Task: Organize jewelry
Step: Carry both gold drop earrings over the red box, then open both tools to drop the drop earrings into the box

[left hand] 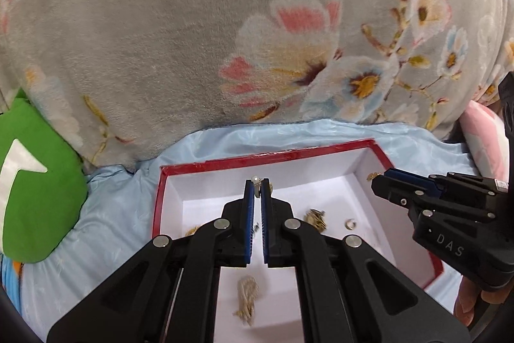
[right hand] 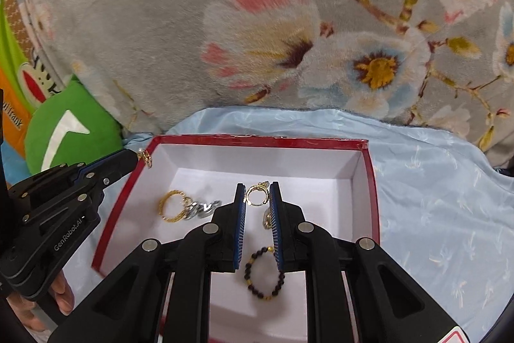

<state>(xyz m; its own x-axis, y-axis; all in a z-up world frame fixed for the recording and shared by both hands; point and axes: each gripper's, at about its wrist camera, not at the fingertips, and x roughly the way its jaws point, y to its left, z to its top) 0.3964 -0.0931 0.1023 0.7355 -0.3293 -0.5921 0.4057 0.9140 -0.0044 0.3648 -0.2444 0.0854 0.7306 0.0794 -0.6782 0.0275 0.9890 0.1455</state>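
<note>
A red-rimmed box with a white inside (left hand: 266,161) (right hand: 257,139) lies on a light blue cloth. My left gripper (left hand: 257,184) is shut on a small pearl-and-gold earring (left hand: 256,181), held above the box; it also shows in the right wrist view (right hand: 145,157). My right gripper (right hand: 257,187) is shut on a gold ring (right hand: 256,195) above the box; it shows in the left wrist view (left hand: 380,177). Inside lie a gold chain bracelet (right hand: 172,206), silver pieces (right hand: 202,208), a dark bead bracelet (right hand: 265,274), a pale chain (left hand: 246,298) and a small ring (left hand: 350,224).
A grey floral blanket (left hand: 225,37) rises behind the box. A green cushion (left hand: 35,182) (right hand: 74,127) lies at the left. The light blue cloth (right hand: 433,198) spreads to the right. A pink item (left hand: 482,137) sits at the far right.
</note>
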